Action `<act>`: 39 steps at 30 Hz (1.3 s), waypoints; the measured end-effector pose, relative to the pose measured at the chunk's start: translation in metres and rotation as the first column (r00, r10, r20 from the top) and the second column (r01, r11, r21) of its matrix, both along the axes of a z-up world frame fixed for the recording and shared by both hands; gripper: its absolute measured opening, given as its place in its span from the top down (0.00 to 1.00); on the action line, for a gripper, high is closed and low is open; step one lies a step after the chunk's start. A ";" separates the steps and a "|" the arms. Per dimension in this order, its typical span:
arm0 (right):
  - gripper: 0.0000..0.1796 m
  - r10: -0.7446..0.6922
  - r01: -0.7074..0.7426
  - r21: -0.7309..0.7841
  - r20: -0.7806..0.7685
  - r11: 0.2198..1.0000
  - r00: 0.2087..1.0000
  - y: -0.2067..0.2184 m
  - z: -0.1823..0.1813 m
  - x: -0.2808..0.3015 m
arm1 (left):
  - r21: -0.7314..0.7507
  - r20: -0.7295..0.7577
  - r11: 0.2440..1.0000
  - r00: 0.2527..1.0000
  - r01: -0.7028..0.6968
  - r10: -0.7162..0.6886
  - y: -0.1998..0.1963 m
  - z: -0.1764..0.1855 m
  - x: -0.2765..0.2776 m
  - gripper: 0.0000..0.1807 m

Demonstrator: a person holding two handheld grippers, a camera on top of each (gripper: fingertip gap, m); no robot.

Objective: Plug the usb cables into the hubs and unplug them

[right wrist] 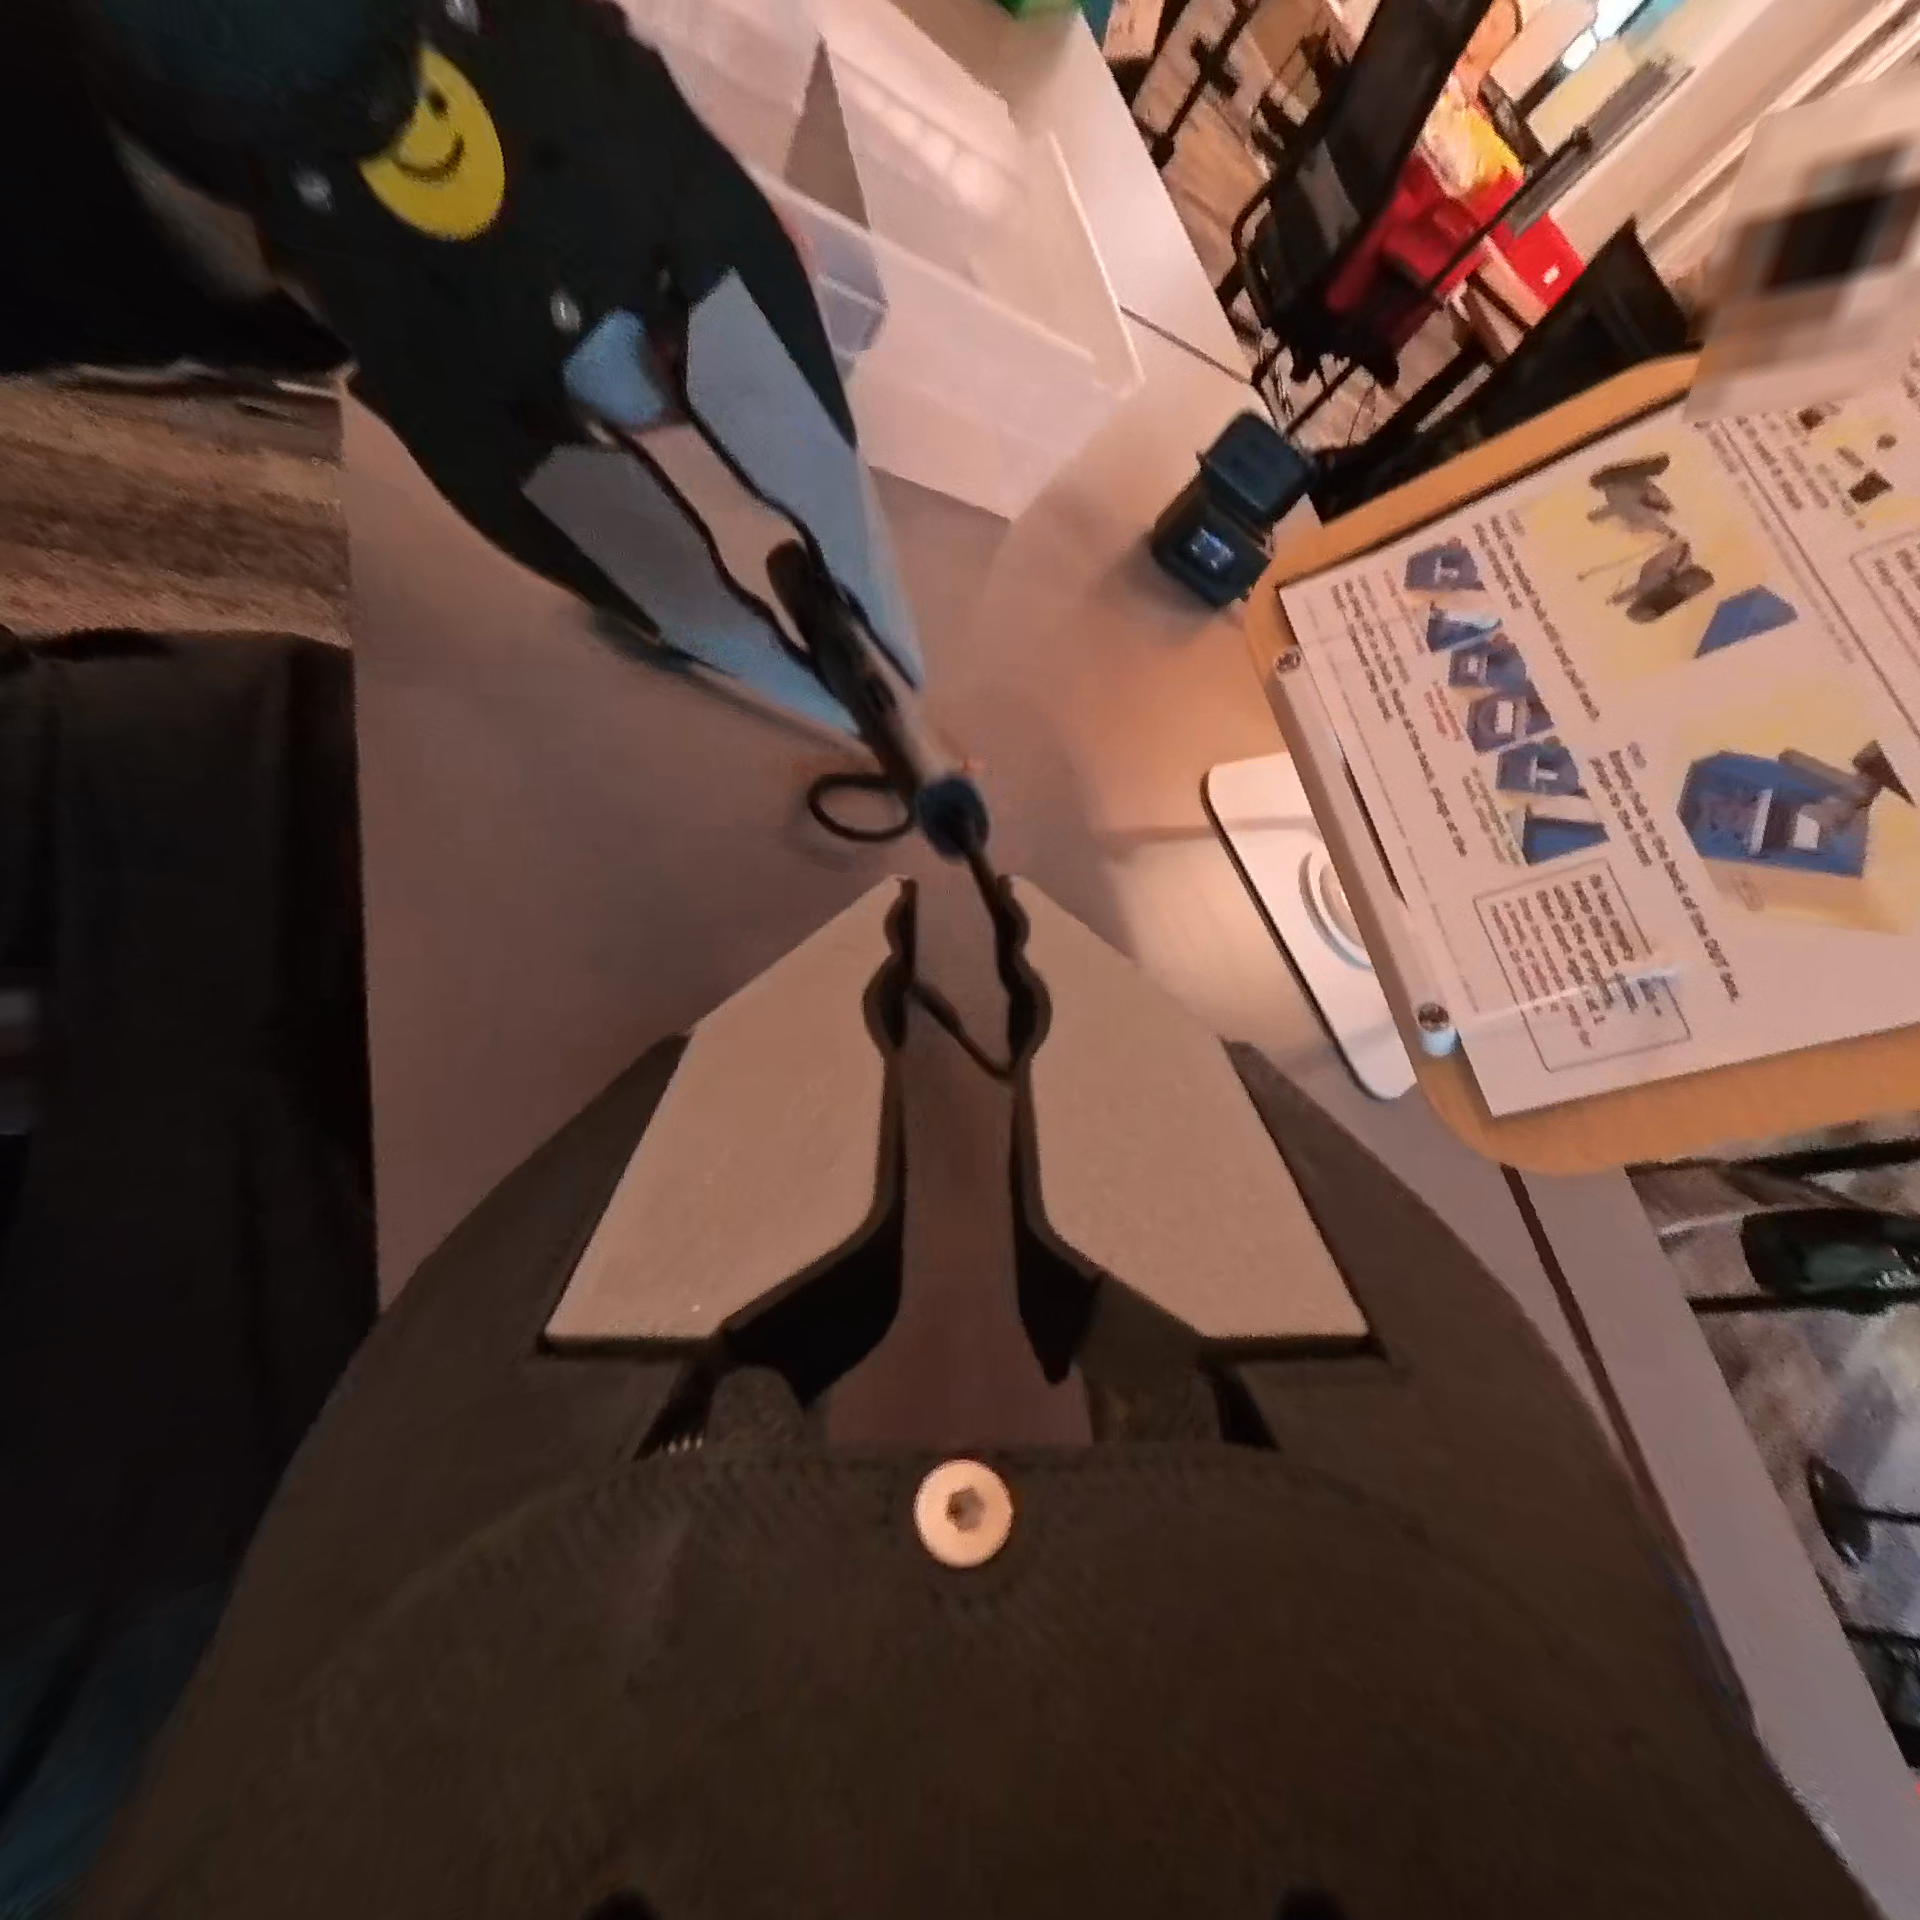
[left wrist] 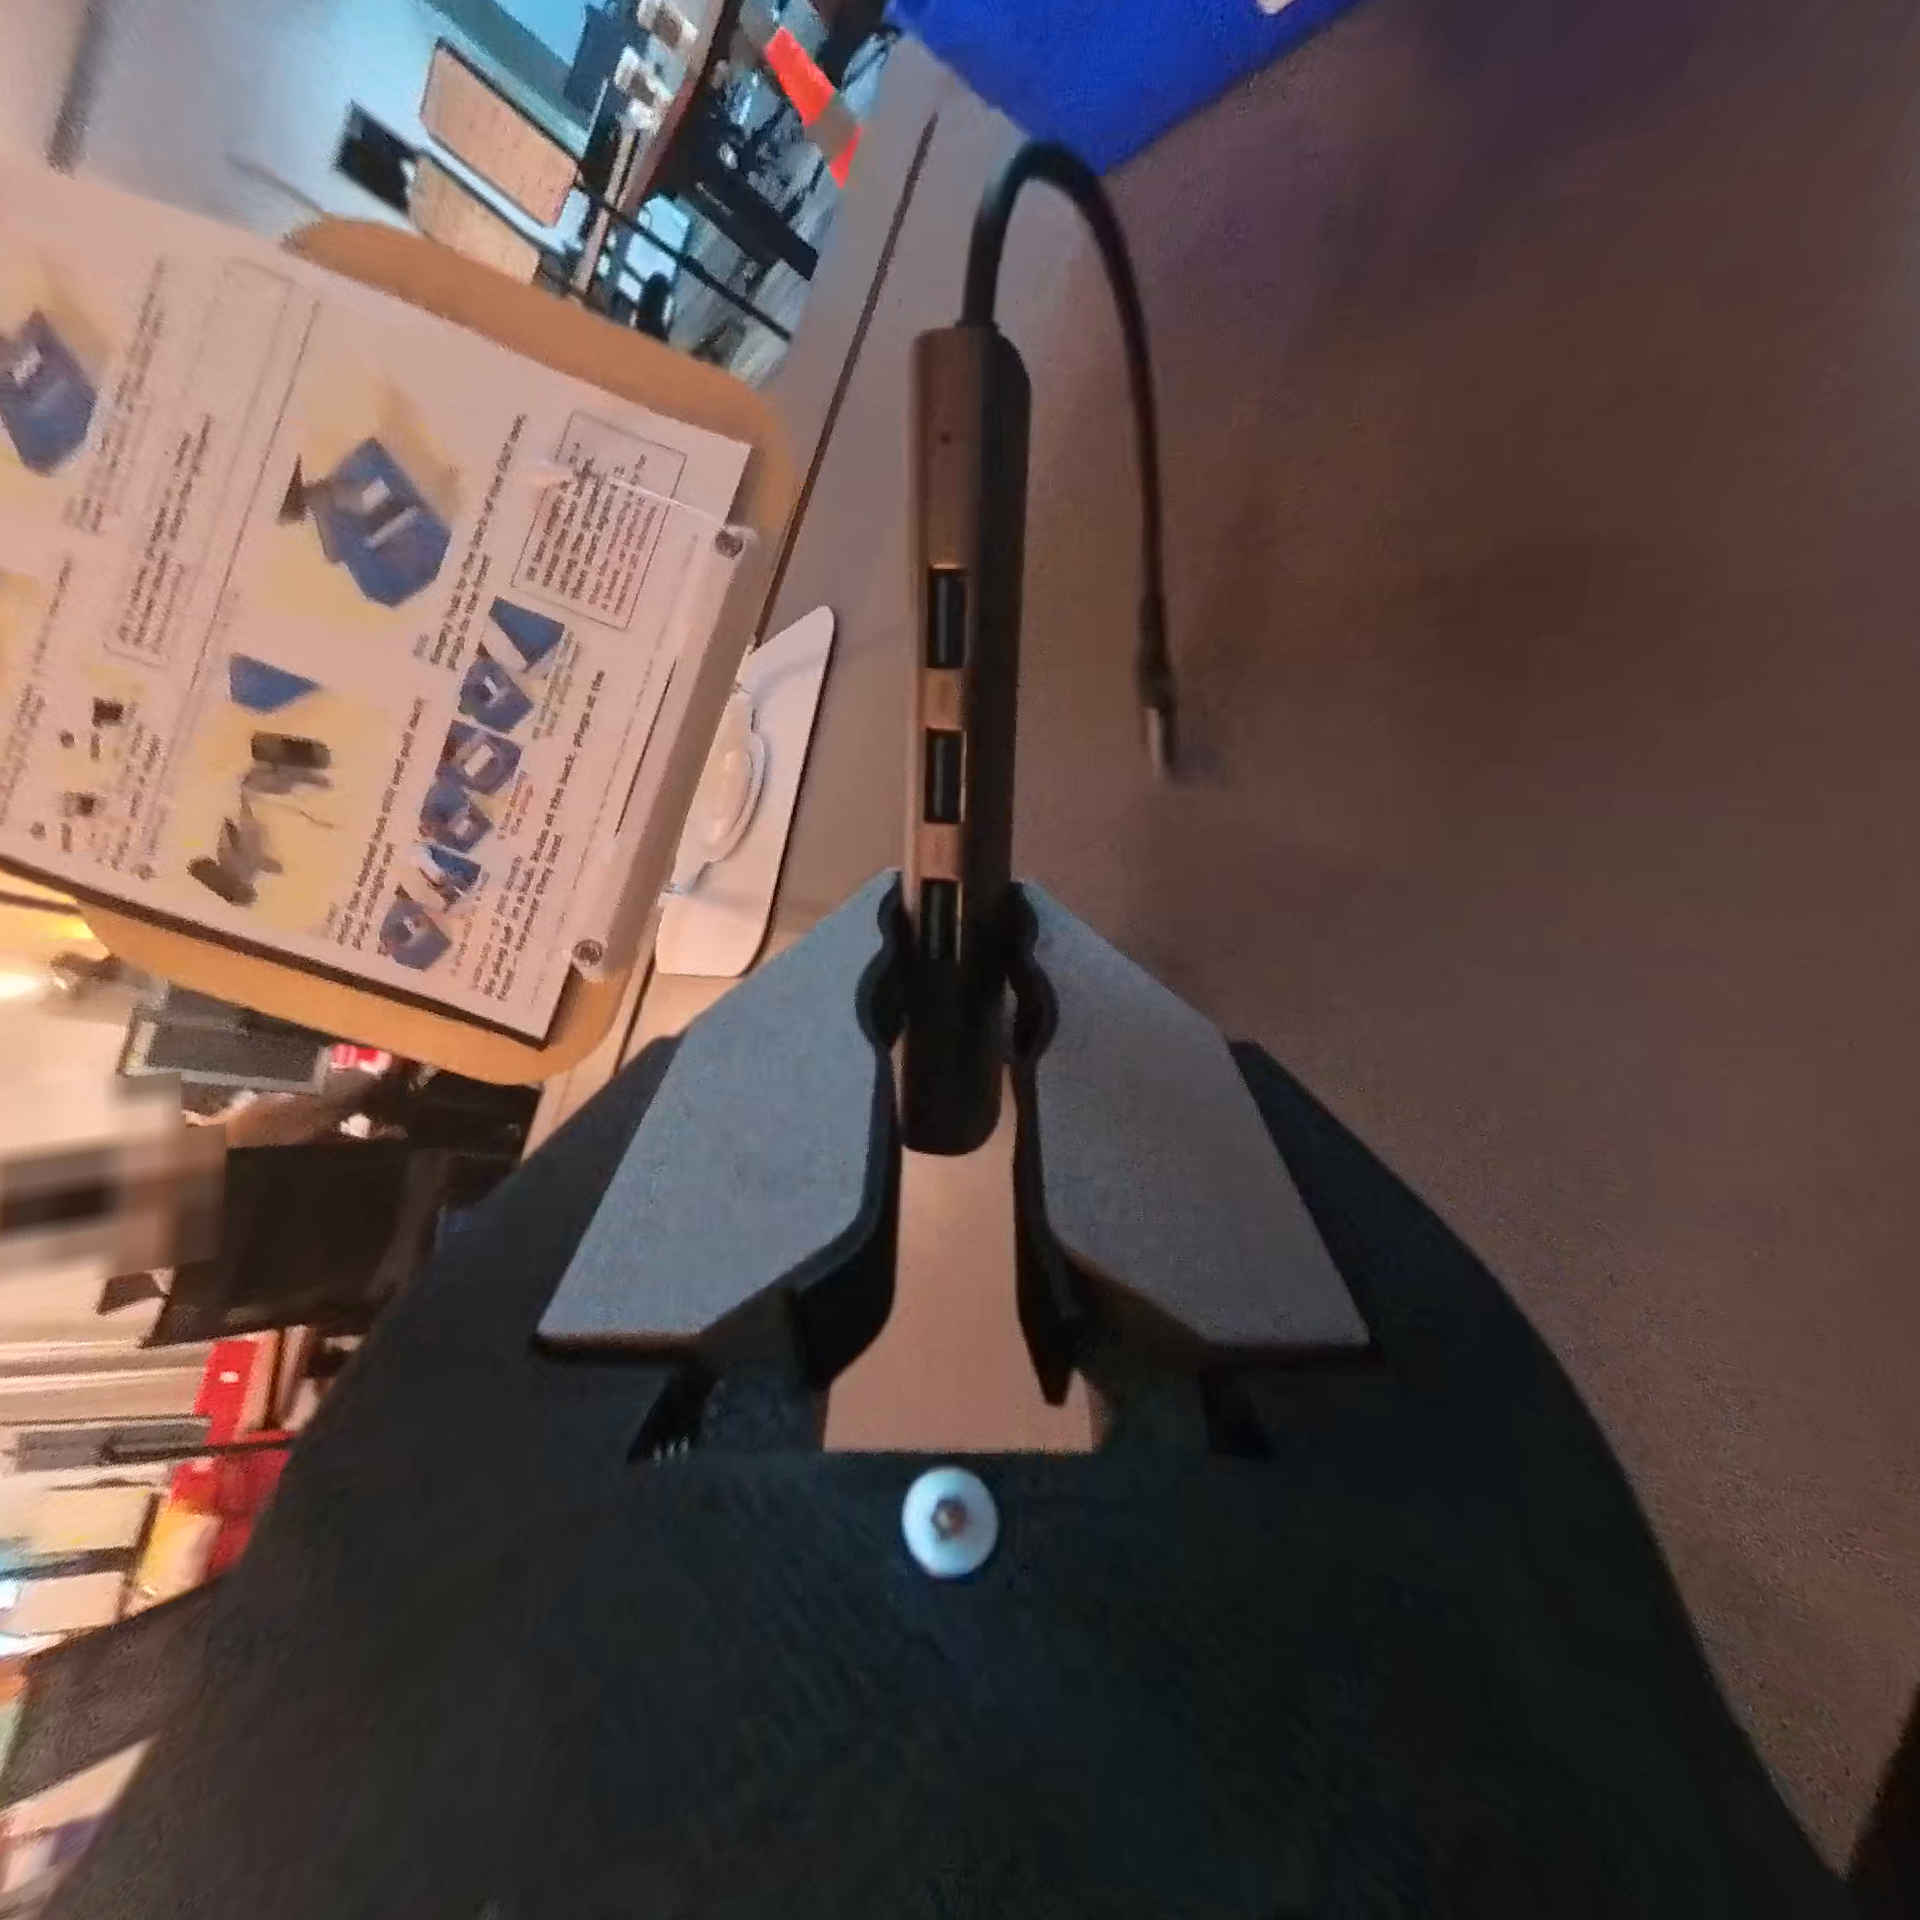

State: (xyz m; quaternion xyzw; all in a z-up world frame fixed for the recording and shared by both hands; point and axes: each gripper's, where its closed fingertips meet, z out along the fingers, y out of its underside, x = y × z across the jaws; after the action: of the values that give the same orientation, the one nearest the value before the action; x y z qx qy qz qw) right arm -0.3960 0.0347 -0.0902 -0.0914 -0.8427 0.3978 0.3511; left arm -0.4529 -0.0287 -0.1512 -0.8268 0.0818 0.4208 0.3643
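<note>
item: usb hub (left wrist: 961, 665), clamped in left gripper (left wrist: 956, 940), ports toward 9 o'clock (kept reachable); right gripper (right wrist: 956, 935) parted, empty.

Your lighting was warm and kinda dim on the table (left wrist: 1507, 727), with bluer daylight way off in the background. Both views had heavy fisheye stretch at the edges, and motion blur smeared the printed sheet (left wrist: 343, 644) and the other gripper (right wrist: 894, 727) badly.
</note>
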 end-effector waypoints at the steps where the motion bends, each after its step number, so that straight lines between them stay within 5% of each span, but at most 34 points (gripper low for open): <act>1: 0.88 0.020 -0.020 -0.004 -0.019 1.000 1.000 -0.007 0.003 0.003 | -0.017 -0.024 1.000 1.000 0.006 -0.007 0.001 0.000 0.002 0.92; 3: 0.77 0.061 -0.060 0.008 -0.054 0.998 0.997 -0.021 0.003 0.008 | -0.059 -0.105 0.998 0.994 -0.001 -0.006 0.002 0.002 0.002 0.92; 8: 0.76 0.063 -0.059 0.102 -0.040 0.993 0.997 -0.038 -0.024 0.000 | -0.050 -0.173 0.989 0.974 0.139 -0.146 0.016 0.008 0.024 0.92; 11: 0.90 0.054 -0.044 0.186 -0.051 0.982 0.997 -0.036 -0.040 -0.006 | -0.041 -0.146 0.985 0.974 0.166 -0.171 0.017 0.007 0.029 0.92; 16: 0.91 -0.082 0.103 0.258 -0.093 0.961 0.992 -0.013 -0.038 -0.022 | -0.004 -0.101 0.998 0.993 0.059 -0.060 -0.008 0.013 0.010 0.89; 19: 0.93 -0.210 0.237 0.274 -0.126 0.932 0.970 0.016 -0.035 -0.037 | 0.014 0.178 0.996 0.981 -0.083 0.079 -0.047 -0.002 -0.008 0.85; 22: 0.93 -0.267 0.280 0.228 -0.089 0.933 0.960 0.029 -0.033 -0.043 | -0.082 0.435 0.980 0.878 -0.184 0.201 -0.082 -0.036 -0.015 0.81; 30: 0.93 -0.325 0.329 0.235 -0.056 0.915 0.944 0.045 -0.041 -0.051 | -0.259 0.562 0.960 0.792 -0.107 0.239 -0.091 -0.089 -0.001 0.76; 33: 0.93 -0.316 0.318 0.238 -0.047 0.918 0.947 0.044 -0.045 -0.052 | -0.270 0.556 0.959 0.798 -0.089 0.230 -0.086 -0.094 -0.002 0.96; 39: 0.93 -0.274 0.265 0.230 0.005 0.936 0.962 0.036 -0.058 -0.053 | -0.258 0.524 0.953 0.806 -0.159 0.277 -0.094 -0.086 -0.027 1.00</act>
State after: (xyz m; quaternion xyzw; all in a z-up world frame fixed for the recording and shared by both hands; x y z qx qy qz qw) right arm -0.4490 0.0705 -0.1484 -0.1727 -0.8684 0.2454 0.3947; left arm -0.4802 -0.1222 -0.2371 -0.9492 -0.0811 0.1919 0.2356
